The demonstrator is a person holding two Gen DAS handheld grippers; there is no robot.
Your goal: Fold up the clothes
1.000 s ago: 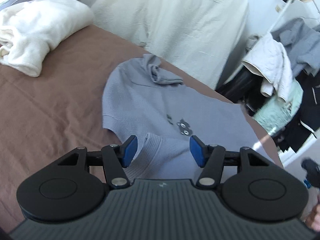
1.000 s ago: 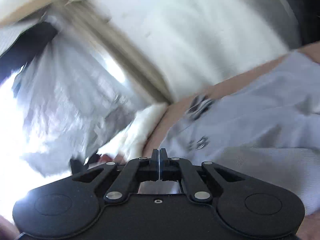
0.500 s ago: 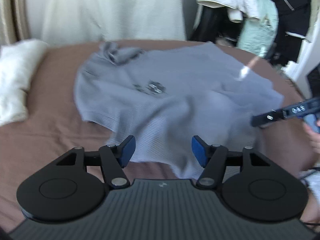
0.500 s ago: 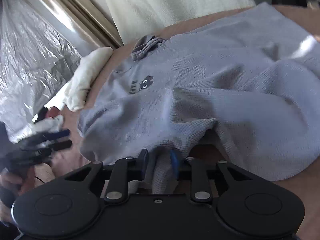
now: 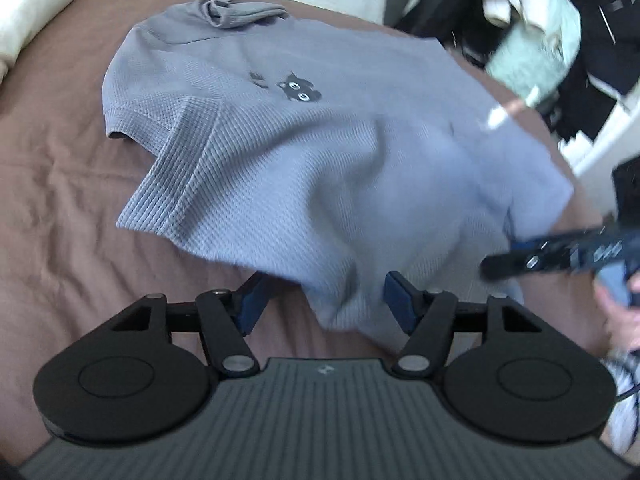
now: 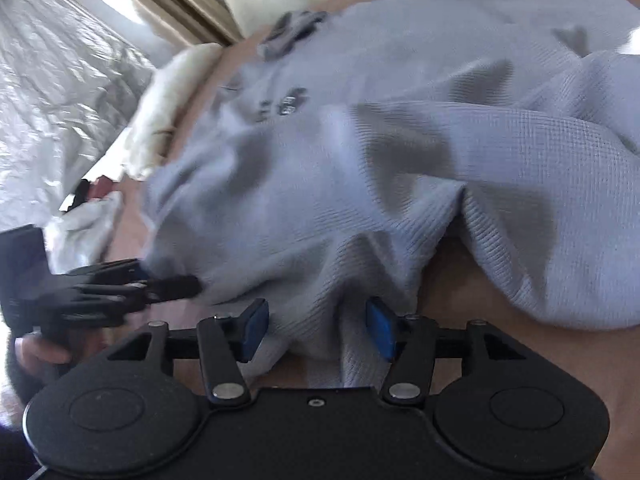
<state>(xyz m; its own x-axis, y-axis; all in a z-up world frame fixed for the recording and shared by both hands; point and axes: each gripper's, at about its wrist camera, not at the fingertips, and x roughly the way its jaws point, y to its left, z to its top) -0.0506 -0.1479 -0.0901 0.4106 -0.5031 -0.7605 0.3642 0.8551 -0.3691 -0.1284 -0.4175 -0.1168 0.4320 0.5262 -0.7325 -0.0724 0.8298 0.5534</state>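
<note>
Brown bedding (image 5: pixel 60 200) covers the bed, and on it lies the grey shirt (image 5: pixel 320 152), spread out with its collar at the far end and its hem bunched at the near end; the left gripper (image 5: pixel 324 300) sits at the shirt's near hem with its jaws parted, the last two readings too close to call any motion, a fold of hem between the blue pads (image 5: pixel 250 304) without being pinched; the right gripper (image 6: pixel 316 328) is also at the shirt's near hem, its jaws opening, loose cloth lying between them unclamped; a small dark cat print (image 5: pixel 300 90) marks the shirt's chest; a white towel (image 6: pixel 168 108) lies beside the shirt's collar end; clothes (image 5: pixel 552 28) hang in a heap beyond the shirt's far corner
</note>
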